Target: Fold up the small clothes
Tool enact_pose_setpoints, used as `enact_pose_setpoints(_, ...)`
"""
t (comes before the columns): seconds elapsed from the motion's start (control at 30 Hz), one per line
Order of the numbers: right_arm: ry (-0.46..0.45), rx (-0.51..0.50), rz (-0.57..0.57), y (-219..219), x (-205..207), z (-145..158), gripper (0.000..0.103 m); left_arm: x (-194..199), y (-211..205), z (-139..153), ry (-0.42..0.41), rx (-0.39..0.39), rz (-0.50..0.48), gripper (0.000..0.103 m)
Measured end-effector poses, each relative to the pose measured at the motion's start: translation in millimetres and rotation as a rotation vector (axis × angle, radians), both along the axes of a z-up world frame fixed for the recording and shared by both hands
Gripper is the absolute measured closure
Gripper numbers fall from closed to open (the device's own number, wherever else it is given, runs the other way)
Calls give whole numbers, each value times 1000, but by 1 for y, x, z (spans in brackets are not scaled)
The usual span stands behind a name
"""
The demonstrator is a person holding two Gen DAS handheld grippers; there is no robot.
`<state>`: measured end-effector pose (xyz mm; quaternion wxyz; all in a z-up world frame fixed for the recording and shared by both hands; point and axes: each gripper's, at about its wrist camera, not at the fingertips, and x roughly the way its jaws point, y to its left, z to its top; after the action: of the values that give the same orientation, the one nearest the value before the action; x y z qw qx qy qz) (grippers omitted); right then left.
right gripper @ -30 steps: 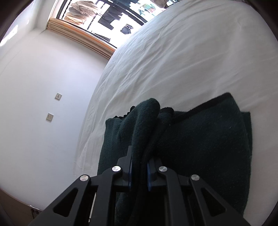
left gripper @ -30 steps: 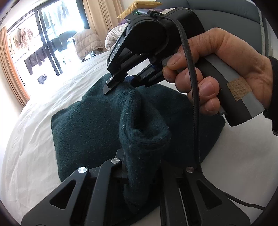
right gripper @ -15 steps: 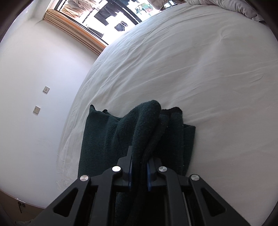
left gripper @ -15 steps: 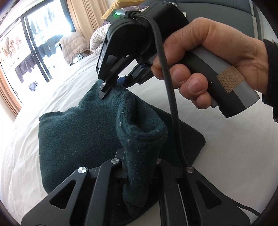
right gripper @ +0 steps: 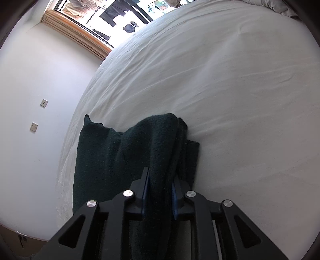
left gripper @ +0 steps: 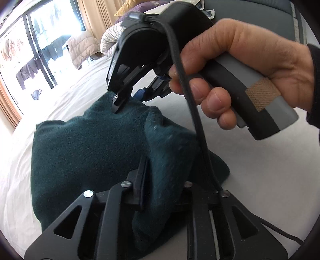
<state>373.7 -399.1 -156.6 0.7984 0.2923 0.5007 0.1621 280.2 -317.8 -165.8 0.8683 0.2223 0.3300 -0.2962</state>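
A dark green fleece garment (left gripper: pixel 86 152) lies in a folded heap on the white bed sheet (right gripper: pixel 230 90), near the edge of the bed that runs along the white wall (right gripper: pixel 30 80). The left gripper (left gripper: pixel 160 192) has a raised fold of the fleece between its jaws, which have just been opening; the left pad stands clear of the cloth with a gap showing, so the fold sits loose rather than pinched. The right gripper (right gripper: pixel 159 195) likewise has an upright ridge of the same garment between its blue pads, its jaws also just easing apart (whether the pads still press the cloth I cannot tell, though the fabric fills the space between them). From the left camera the person's right hand (left gripper: pixel 250 66) wraps the grey and black handle, a black cable (left gripper: pixel 192 112) trailing down from the device. Behind, curtains (left gripper: pixel 90 18) frame a bright window (left gripper: pixel 30 50), and pillows and a padded jacket sit at the far side.
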Motion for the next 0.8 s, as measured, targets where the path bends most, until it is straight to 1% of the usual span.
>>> enact_pose_setpoints(0.03, -4, 23, -16, -3, -5, 0, 79, -5, 8, 4, 22, -36, -17, 75)
enact_pose_setpoints(0.1, -14, 43, -35, -7, -16, 2, 76, -19, 23, 12, 45, -84, -41, 39)
enact_pose_setpoints(0.13, -21, 42, -44, -9, -23, 5, 73, -29, 32, 16, 41, -105, -66, 37)
enact_pose_setpoints(0.17, -22, 19, -54, -10, -30, 8, 70, -39, 43, 20, 37, -121, -98, 37)
enact_pose_setpoints(0.2, -14, -18, -68, -11, -37, 12, 55, -47, 55, 23, 27, -129, -110, 37)
enact_pose_setpoints(0.23, -21, -48, -81, -13, -45, 16, 49, -52, 69, 28, 16, -149, -100, 37)
enact_pose_setpoints(0.3, -51, -37, -98, -16, -63, 28, 49, -51, 98, 39, 30, -221, -71, 37)
enact_pose_setpoints(0.37, -101, -44, -113, -14, -81, 44, 49, -39, 125, 52, 13, -278, -9, 37)
enact_pose_setpoints(0.4, -133, -42, -101, -9, -90, 53, 50, -28, 135, 56, 6, -295, 22, 37)
enact_pose_setpoints(0.43, -165, -28, -77, -2, -96, 61, 55, -16, 142, 60, 6, -304, 51, 37)
enact_pose_setpoints(0.47, -186, -13, -48, 8, -101, 65, 58, -2, 148, 62, 9, -309, 81, 37)
enact_pose_setpoints(0.5, -199, -9, -18, 19, -105, 68, 63, 11, 154, 62, 19, -316, 101, 38)
enact_pose_setpoints(0.53, -201, -13, 21, 31, -107, 67, 64, 24, 156, 59, 44, -310, 113, 39)
enact_pose_setpoints(0.57, -195, -30, 61, 44, -108, 63, 64, 37, 158, 52, 79, -293, 120, 46)
enact_pose_setpoints(0.6, -181, -61, 95, 56, -109, 55, 68, 48, 159, 44, 125, -267, 130, 56)
enact_pose_setpoints(0.67, -121, -101, 126, 69, -111, 32, 69, 56, 165, 28, 192, -224, 163, 65)
enact_pose_setpoints(0.7, -97, -131, 131, 73, -115, 20, 71, 55, 170, 20, 212, -219, 166, 65)
enact_pose_setpoints(0.73, -100, -156, 127, 72, -122, 10, 82, 52, 174, 13, 223, -211, 163, 65)
enact_pose_setpoints(0.77, -122, -152, 107, 70, -129, 6, 86, 45, 174, 6, 216, -197, 156, 65)
enact_pose_setpoints(0.8, -135, -113, 84, 64, -136, 1, 90, 38, 177, 4, 199, -183, 149, 65)
